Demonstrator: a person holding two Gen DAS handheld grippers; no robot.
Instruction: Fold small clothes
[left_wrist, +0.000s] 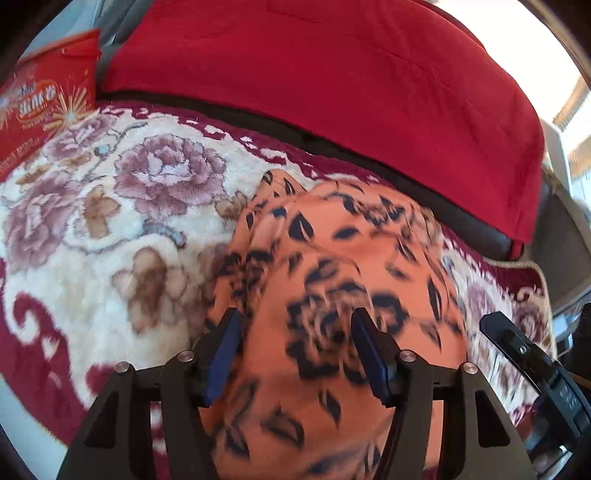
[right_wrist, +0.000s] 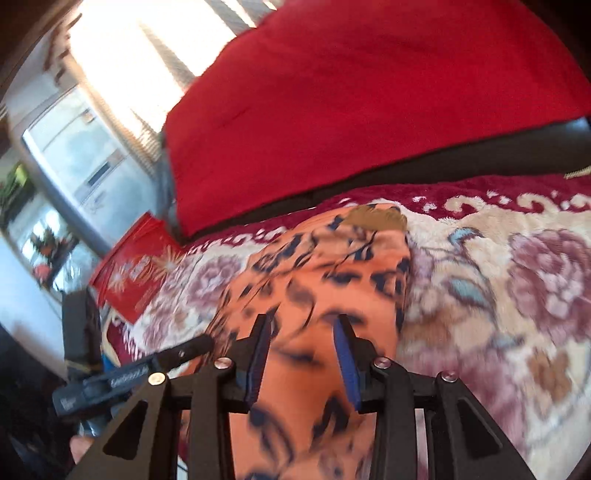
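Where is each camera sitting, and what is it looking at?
Left wrist: on the left gripper, looking down its blue fingers at the orange flowered cloth; the right gripper shows at right.
Right wrist: on the right gripper, looking down at the same cloth; the left gripper shows at left.
Shared: cloth, floral blanket, red cushion, red box.

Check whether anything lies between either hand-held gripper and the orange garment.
Nothing visible does. The orange garment lies bare on the floral blanket, directly under the open left hand-held gripper and right hand-held gripper.
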